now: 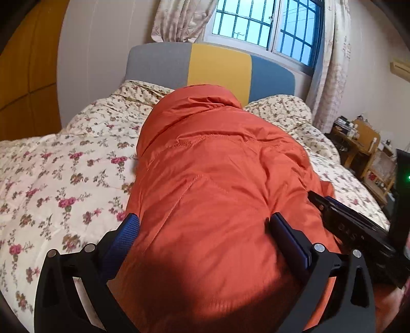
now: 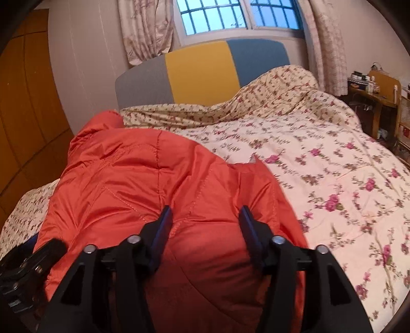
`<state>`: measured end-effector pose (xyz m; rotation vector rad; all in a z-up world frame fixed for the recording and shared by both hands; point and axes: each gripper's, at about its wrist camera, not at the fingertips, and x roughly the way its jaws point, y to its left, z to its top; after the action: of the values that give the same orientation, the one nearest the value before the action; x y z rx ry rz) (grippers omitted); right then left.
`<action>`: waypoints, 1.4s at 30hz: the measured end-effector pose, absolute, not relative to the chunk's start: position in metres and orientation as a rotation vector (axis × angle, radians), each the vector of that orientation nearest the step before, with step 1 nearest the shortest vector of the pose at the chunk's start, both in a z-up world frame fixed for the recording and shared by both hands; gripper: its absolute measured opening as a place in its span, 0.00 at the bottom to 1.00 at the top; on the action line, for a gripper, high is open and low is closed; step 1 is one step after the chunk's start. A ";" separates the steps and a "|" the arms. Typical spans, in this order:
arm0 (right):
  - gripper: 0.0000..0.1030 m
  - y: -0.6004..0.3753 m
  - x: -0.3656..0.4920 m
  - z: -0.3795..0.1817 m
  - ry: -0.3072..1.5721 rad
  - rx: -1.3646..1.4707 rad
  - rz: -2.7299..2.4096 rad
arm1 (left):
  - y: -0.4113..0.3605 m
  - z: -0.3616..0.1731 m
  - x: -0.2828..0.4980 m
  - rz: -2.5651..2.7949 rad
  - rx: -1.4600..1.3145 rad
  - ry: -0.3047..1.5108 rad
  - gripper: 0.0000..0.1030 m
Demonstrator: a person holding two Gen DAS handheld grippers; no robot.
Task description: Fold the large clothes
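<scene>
An orange quilted jacket lies lengthwise on the floral bed, its collar end toward the headboard; it also shows in the right wrist view. My left gripper is open wide, its blue-padded fingers straddling the jacket's near end, fabric bulging between them. My right gripper is open too, its fingers set over the jacket's near right part. The right gripper also appears at the right edge of the left wrist view; the left one at lower left of the right wrist view.
A floral quilt covers the bed, bunched near the grey, yellow and blue headboard. A wooden wardrobe stands left, a cluttered wooden desk right, and a barred window with curtains behind.
</scene>
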<state>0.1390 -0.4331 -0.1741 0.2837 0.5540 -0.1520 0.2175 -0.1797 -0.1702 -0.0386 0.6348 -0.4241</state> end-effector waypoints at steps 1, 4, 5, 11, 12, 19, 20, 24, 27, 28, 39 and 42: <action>0.68 -0.434 0.135 -0.171 0.547 0.289 -0.156 | -0.176 -0.169 0.215 -0.437 -0.047 0.643 0.97; 0.84 -0.439 0.116 -0.164 0.534 0.329 -0.124 | -0.161 -0.164 0.213 -0.473 -0.073 0.676 0.97; 0.84 -0.442 0.110 -0.164 0.544 0.336 -0.127 | -0.155 -0.162 0.214 -0.473 -0.076 0.684 0.97; 0.88 -0.466 0.081 -0.166 0.585 0.446 -0.169 | -0.131 -0.161 0.216 -0.451 -0.130 0.724 0.97; 0.89 -0.472 0.078 -0.168 0.609 0.473 -0.172 | -0.128 -0.163 0.217 -0.460 -0.144 0.737 0.97; 0.93 -0.492 0.078 -0.178 0.729 0.572 -0.098 | -0.113 -0.172 0.221 -0.553 -0.229 0.816 0.97; 0.94 -0.494 0.081 -0.180 0.747 0.587 -0.084 | -0.113 -0.173 0.222 -0.575 -0.247 0.835 0.97; 0.94 -0.501 0.087 -0.183 0.793 0.627 -0.048 | -0.115 -0.176 0.228 -0.633 -0.283 0.883 0.97; 0.95 -0.504 0.087 -0.183 0.812 0.658 -0.007 | -0.116 -0.179 0.231 -0.647 -0.296 0.894 0.97; 0.95 -0.506 0.086 -0.184 0.819 0.675 0.006 | -0.117 -0.180 0.232 -0.652 -0.298 0.896 0.97; 0.98 -0.503 0.099 -0.186 0.863 0.676 0.075 | -0.128 -0.174 0.238 -0.718 -0.215 0.888 0.97; 0.97 -0.502 0.108 -0.197 0.870 0.728 0.111 | -0.134 -0.177 0.235 -0.726 -0.213 0.876 0.97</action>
<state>0.1078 -0.5019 -0.1970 0.7283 0.8698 0.1115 0.2348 -0.1336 -0.1773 -0.2134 0.8757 -0.7258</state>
